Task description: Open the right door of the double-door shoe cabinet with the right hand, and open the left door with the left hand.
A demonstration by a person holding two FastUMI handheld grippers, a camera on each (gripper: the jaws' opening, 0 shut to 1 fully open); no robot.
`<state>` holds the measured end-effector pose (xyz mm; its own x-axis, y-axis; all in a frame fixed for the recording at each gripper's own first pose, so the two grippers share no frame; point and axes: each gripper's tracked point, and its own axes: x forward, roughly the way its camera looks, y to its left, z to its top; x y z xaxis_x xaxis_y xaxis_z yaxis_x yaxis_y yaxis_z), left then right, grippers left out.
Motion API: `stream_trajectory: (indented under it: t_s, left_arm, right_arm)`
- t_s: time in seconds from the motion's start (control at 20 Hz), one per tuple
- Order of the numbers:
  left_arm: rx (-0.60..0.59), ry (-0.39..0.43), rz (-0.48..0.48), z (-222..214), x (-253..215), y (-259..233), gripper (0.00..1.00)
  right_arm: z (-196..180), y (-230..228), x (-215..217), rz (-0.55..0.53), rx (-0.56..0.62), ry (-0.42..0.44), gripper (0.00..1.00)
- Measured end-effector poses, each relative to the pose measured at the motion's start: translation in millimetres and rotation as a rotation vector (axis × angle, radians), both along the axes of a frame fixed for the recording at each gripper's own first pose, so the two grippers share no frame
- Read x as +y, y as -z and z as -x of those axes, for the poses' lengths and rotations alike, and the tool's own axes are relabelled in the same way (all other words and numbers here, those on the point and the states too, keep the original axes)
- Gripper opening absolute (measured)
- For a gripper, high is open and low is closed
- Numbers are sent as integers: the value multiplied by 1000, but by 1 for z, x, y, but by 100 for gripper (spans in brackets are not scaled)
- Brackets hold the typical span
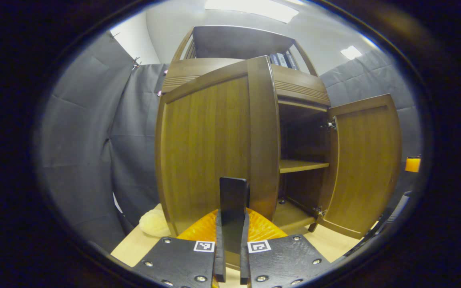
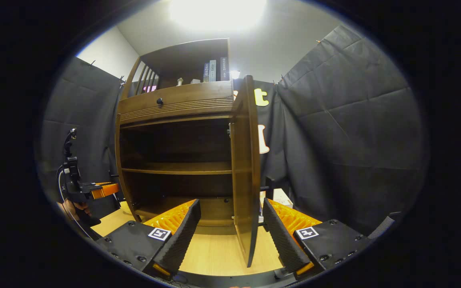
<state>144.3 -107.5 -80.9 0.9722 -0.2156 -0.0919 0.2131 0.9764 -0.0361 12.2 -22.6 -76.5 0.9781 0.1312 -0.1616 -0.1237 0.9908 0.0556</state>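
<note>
The brown shoe cabinet [image 2: 174,104] stands with both doors swung out. In the left gripper view the left door [image 1: 206,152] shows its outer face, and my left gripper [image 1: 232,212] is shut on a flat black handle [image 1: 233,192] near that door's free edge. The right door [image 1: 368,164] hangs wide open beyond it. In the right gripper view the right door [image 2: 246,168] is edge-on, and my right gripper [image 2: 230,202] is open with its fingers on either side of the door's lower edge, apart from it. The left gripper [image 2: 94,191] and a hand [image 2: 72,208] sit left of the cabinet.
Bare shelves [image 2: 174,171] show inside the cabinet. Above are a drawer with a black knob [image 2: 159,101] and books [image 2: 213,70]. A pale soft lump [image 1: 154,224] lies by the left door's foot. A white box [image 2: 282,197] sits behind the right door. Cloth walls close in all around.
</note>
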Motion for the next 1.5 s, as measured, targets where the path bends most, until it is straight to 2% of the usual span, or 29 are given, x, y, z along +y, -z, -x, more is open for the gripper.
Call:
stream_trajectory:
  t_s: [0.5, 0.6, 0.65, 0.8, 0.9, 0.95, 1.0, 1.5]
  left_arm:
    - [10, -4, -10, 34, 63, 1, 13]
    - [11, -8, -2, 38, 79, 1, 16]
    - [12, -7, -2, 42, 86, 3, 12]
    - [12, -8, -20, 48, 103, 6, 15]
    - [10, -18, -30, 49, 116, 5, 15]
    - [11, -23, -25, 50, 123, 4, 15]
    - [12, -30, -17, 52, 128, 5, 15]
    - [12, -114, -27, 58, 197, 6, 15]
  right_arm:
    - [2, -9, 71, -1, -17, -112, 97]
    - [5, -9, 83, 4, -22, -129, 98]
    - [5, -9, 88, 6, -21, -136, 97]
    - [8, -11, 106, 0, -23, -158, 97]
    - [9, -12, 116, 6, -26, -170, 97]
    - [9, -11, 120, 11, -25, -174, 92]
    - [10, -12, 124, 14, -26, -178, 97]
    - [17, -19, 153, 28, -31, -202, 97]
